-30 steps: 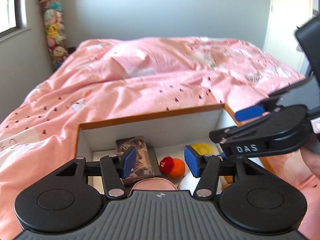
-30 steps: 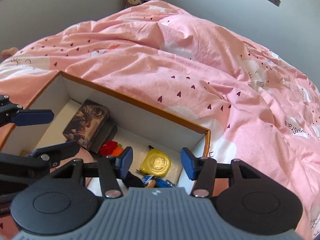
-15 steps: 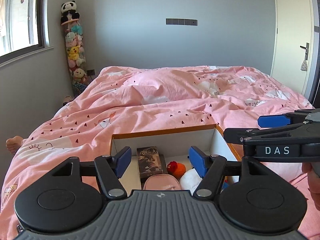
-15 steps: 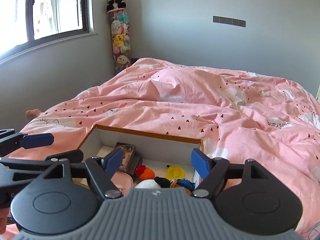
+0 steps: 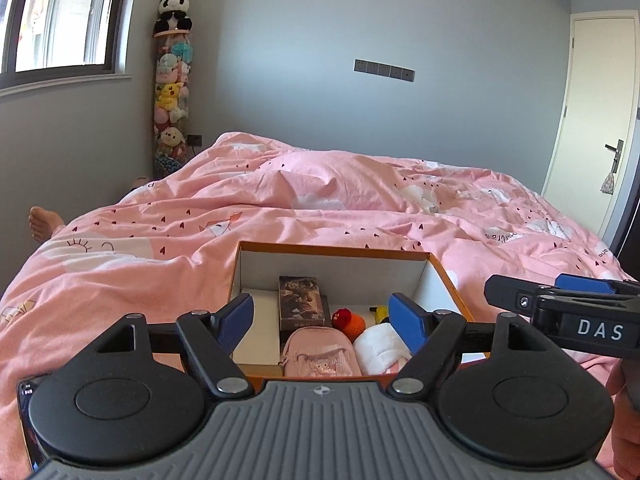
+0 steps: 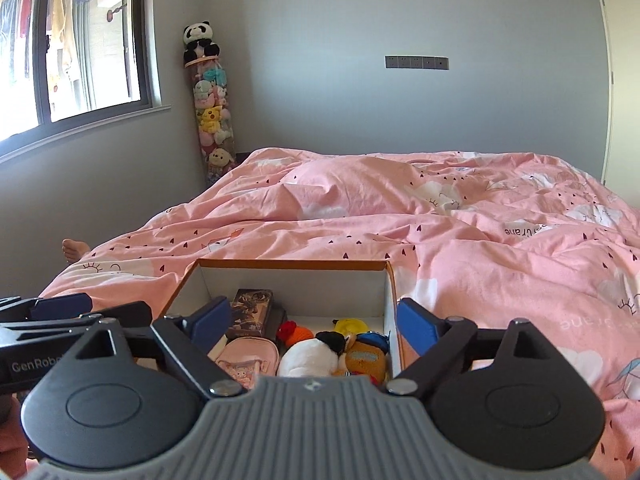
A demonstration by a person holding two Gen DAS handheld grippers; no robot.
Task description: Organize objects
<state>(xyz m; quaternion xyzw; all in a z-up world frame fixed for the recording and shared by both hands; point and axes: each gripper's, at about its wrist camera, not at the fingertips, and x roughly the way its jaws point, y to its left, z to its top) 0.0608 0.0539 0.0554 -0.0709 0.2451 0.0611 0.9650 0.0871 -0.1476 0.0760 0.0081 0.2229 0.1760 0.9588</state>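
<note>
Hovering before the filled box [image 5: 336, 249], both grippers' fingers [image 5: 404, 322] [image 6: 414, 326] have just been opening, nothing between them.

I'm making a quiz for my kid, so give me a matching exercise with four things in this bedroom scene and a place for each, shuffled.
Things:
1. panda plush
2. pink pouch
3. dark printed box
4. bare foot

Places:
A. near left corner of the open box
B. top of the toy tube
C. bed's left edge
D. behind the pouch, nearer the far wall

Pairs: 1-B, 2-A, 3-D, 4-C
</note>
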